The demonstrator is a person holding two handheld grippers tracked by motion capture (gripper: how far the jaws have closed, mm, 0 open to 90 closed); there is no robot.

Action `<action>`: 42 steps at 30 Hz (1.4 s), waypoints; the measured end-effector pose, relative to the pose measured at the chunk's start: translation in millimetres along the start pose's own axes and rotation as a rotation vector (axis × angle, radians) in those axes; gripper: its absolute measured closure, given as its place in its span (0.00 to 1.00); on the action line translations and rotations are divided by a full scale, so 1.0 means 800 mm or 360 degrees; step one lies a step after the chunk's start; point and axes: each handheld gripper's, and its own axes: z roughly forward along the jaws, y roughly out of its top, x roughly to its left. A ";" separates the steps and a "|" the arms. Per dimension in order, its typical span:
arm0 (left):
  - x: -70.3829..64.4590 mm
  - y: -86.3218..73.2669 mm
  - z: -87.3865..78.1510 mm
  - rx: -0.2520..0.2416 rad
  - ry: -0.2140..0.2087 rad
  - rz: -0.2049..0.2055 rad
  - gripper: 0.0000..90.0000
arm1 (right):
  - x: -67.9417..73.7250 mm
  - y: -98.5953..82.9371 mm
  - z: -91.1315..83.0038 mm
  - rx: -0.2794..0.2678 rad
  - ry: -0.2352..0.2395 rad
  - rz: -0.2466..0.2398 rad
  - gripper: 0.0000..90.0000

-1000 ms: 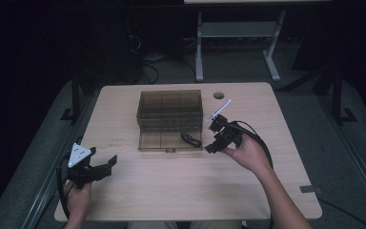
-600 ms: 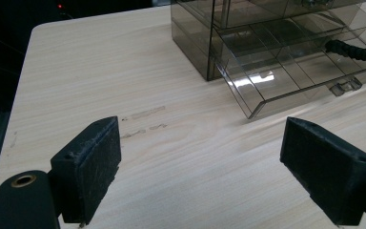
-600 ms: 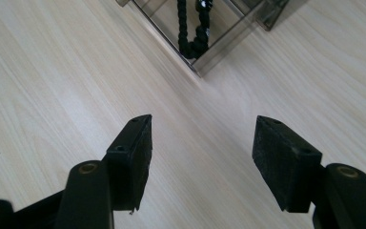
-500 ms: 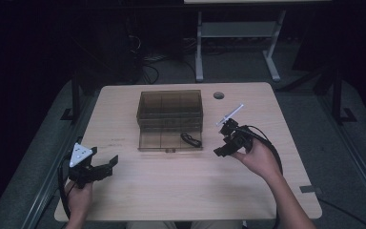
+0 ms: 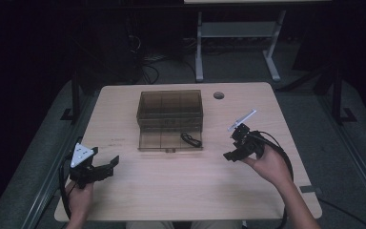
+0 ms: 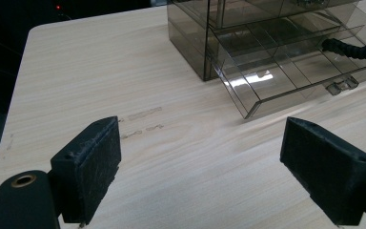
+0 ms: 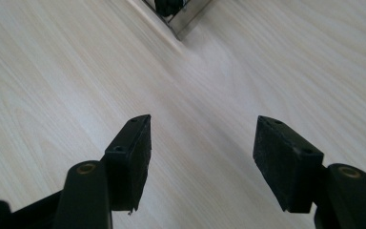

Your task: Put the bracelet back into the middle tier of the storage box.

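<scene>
A smoky clear plastic drawer box (image 5: pixel 170 110) stands mid-table, its bottom drawer (image 5: pixel 169 140) pulled out toward me. A coiled black cable (image 5: pixel 189 139) lies in the drawer's right compartment and shows as a black cable (image 6: pixel 350 48) in the left gripper view. My left gripper (image 5: pixel 108 165) rests open near the table's front left corner, jaws pointed right toward the drawer (image 6: pixel 286 71). My right gripper (image 5: pixel 232 153) is held open and empty to the right of the drawer, just above the wood. A corner of the drawer (image 7: pixel 181 19) lies ahead of my right gripper (image 7: pixel 202 164).
The light wooden table (image 5: pixel 181 191) has a round cable hole (image 5: pixel 218 95) at the back right. Faint marks (image 6: pixel 140 119) stain the wood left of the drawer. A white desk frame (image 5: pixel 238 33) and loose cables stand on the dark floor beyond.
My right gripper has drawn back from the drawer's right compartment, moving right and toward me, and stands empty. The cable lies in the drawer. The left gripper has not moved.
</scene>
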 end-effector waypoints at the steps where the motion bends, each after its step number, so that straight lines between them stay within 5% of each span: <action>1: 0.000 0.000 0.000 0.0001 0.0001 0.0001 0.15 | 0.000 -0.002 0.000 0.0001 0.0001 0.0004 0.42; 15: 0.000 -0.001 0.000 0.0006 -0.0003 0.0005 0.15 | 0.003 -0.030 0.008 -0.0012 0.0011 0.0027 0.40; 42: -0.005 -0.001 0.002 0.0021 -0.0001 0.0012 0.15 | 0.011 -0.118 0.029 -0.0100 0.0002 0.0172 0.37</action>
